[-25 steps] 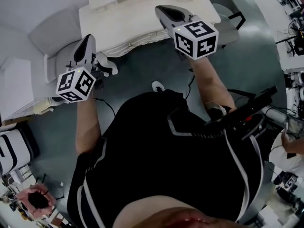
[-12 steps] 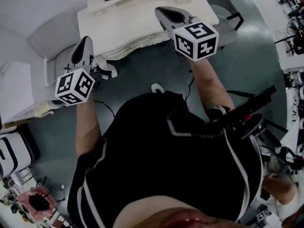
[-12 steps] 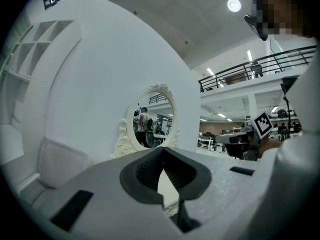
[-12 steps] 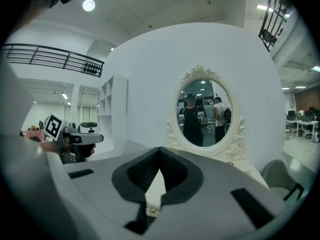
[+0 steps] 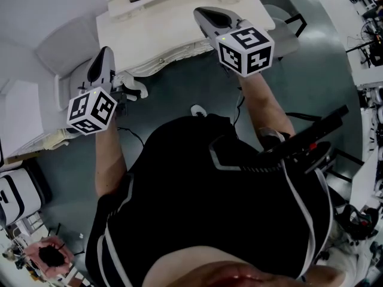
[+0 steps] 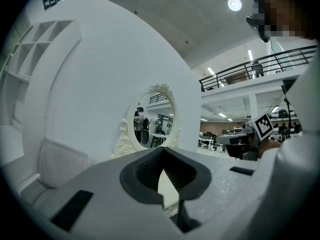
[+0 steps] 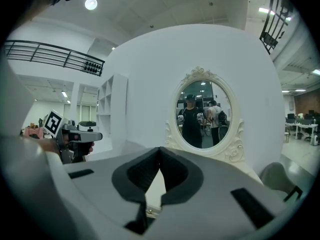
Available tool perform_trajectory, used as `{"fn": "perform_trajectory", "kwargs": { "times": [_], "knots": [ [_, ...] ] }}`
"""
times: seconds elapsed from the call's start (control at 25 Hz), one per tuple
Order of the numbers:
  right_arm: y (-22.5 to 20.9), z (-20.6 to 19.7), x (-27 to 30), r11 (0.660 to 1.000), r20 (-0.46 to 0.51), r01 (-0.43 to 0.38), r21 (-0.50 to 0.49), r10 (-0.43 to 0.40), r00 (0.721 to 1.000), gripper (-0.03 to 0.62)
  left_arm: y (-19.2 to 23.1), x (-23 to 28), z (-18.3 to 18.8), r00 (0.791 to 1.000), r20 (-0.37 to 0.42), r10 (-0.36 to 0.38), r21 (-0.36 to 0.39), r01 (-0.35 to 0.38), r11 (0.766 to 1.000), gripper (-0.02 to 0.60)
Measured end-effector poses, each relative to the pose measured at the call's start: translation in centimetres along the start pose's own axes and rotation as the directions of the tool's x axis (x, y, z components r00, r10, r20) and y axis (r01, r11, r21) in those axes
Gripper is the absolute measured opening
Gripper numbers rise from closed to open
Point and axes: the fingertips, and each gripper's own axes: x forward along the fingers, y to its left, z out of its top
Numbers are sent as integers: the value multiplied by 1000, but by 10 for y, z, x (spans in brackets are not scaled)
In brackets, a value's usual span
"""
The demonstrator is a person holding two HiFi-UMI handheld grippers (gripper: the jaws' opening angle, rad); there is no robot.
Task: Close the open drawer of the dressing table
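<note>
Jaws pressed together and empty on the 2 grippers, the left gripper hangs off the white dressing table's left front corner, the right gripper above its tabletop, the drawer front edging grey floor, oval mirror behind.

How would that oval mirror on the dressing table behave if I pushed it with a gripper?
The oval mirror stands upright on the dressing table, so a push near its top would probably tip it rather than slide it. Its glass is likely fragile; the carved frame looks rigid.
</note>
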Motion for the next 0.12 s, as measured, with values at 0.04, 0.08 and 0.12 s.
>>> {"fn": "perform_trajectory", "kwargs": {
  "times": [0.04,0.08,0.12],
  "knots": [
    [0,0,-1,1000,0,-1,1,1,1000,3,-1,0,0,1000,-2,2,-1,-2,1000,5],
    [-1,1,-2,1000,1,-1,2,1,1000,3,-2,0,0,1000,-5,4,-2,-4,1000,5],
    [-1,1,-3,1000,1,-1,4,1,1000,5,-2,0,0,1000,-7,6,-4,-6,1000,5]
  ]
}}
